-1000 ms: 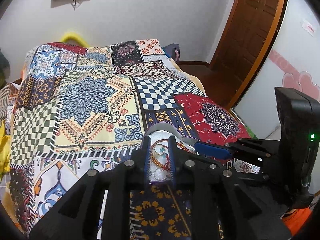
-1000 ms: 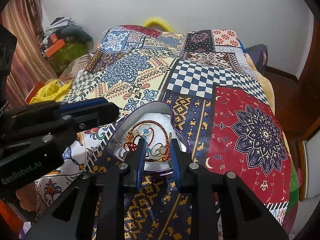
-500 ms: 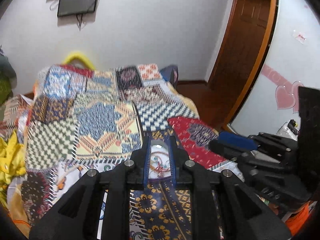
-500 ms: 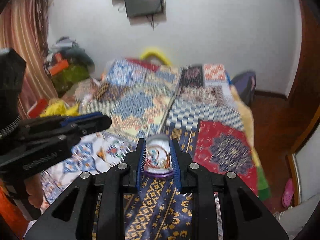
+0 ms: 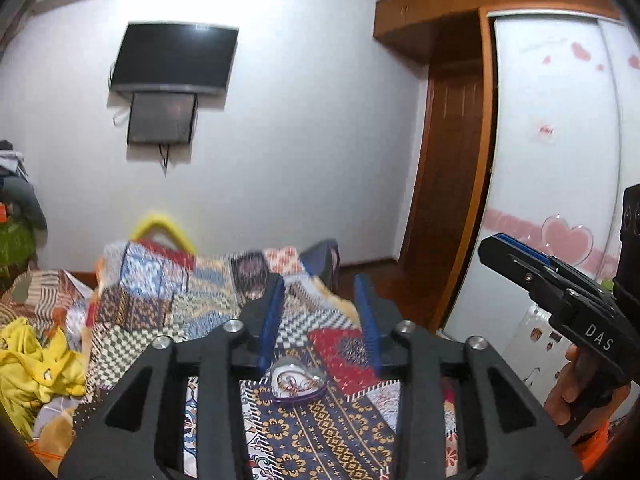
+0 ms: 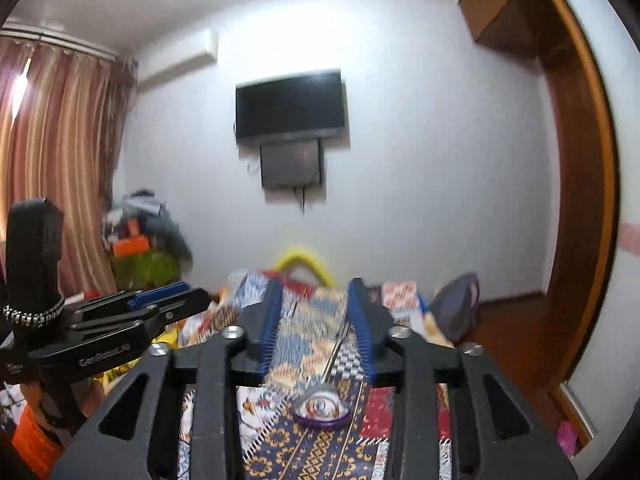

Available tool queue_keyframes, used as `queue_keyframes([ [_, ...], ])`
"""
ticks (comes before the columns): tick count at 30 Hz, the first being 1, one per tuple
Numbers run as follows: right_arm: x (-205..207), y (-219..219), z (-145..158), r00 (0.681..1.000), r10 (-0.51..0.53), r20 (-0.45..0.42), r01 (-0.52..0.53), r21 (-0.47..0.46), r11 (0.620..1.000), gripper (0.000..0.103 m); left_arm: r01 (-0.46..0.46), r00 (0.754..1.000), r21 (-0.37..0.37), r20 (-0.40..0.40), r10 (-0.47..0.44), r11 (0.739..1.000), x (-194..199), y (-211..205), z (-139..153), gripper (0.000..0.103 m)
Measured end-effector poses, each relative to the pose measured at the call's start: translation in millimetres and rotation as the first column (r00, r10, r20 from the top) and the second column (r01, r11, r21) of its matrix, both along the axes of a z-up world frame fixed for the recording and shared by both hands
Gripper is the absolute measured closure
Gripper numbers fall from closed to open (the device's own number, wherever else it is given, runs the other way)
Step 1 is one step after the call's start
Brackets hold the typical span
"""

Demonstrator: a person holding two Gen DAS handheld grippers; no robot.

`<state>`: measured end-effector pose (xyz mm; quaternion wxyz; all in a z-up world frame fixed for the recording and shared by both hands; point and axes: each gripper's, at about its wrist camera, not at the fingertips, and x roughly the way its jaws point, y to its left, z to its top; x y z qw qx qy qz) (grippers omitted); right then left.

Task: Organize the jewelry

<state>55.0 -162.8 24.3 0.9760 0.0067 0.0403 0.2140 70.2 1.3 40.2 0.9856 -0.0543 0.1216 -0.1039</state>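
Both the left gripper and right gripper are hanging released, gripping nothing. The heart-shaped jewelry dish is sitting low-center on the bedspread; soft bedding is likely letting it tip if nudged.

Bedspread bare round heart tray.

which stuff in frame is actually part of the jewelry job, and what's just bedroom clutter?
Job:
- heart-shaped dish with jewelry in it, lying on the patchwork bedspread
- left gripper, open
- right gripper, open

Clutter:
- wall TV
- yellow clothes
- striped curtain
- wooden door
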Motion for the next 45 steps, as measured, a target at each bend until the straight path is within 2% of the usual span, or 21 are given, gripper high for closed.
queue_keyframes([
  [1,-10.1,-0.6,2.3,1.000,-0.011,0.026,0.011,0.009,1.000,0.060,-0.006,1.000,0.000,0.018,0.006,1.000,-8.6,0.0,2.8,0.060],
  [3,-21.8,-0.2,3.8,0.998,-0.025,0.055,0.024,0.020,1.000,0.053,-0.019,0.999,0.000,0.043,0.019,1.000,-22.5,0.7,6.8,0.044],
  [7,-33.4,7.6,0.9,0.993,-0.069,0.096,0.068,0.014,0.998,0.023,-0.079,0.992,0.025,0.097,0.076,0.997,-44.9,-1.4,9.0,0.030],
  [9,-35.8,11.6,-0.9,0.989,-0.093,0.113,0.092,0.009,0.996,0.016,-0.106,0.988,0.044,0.116,0.100,0.993,-51.8,-4.1,8.9,0.015],
  [11,-37.7,13.2,-1.5,0.986,-0.114,0.122,0.114,0.009,0.993,0.011,-0.131,0.983,0.050,0.137,0.123,0.990,-57.8,-5.1,7.9,0.007],
  [13,-40.4,12.8,-1.4,0.984,-0.127,0.122,0.126,0.014,0.992,0.002,-0.153,0.979,0.057,0.143,0.143,0.987,-61.7,-6.0,7.1,0.006],
  [30,-51.1,3.8,-9.7,0.988,-0.130,0.081,0.129,0.015,0.991,0.001,-0.169,0.978,0.050,0.131,0.162,0.984,-74.9,-1.1,4.4,0.005],
  [45,-50.2,1.4,-12.8,0.990,-0.129,0.047,0.129,0.003,0.992,0.001,-0.170,0.980,0.056,0.115,0.163,0.984,-69.2,-4.4,1.2,0.005],
])
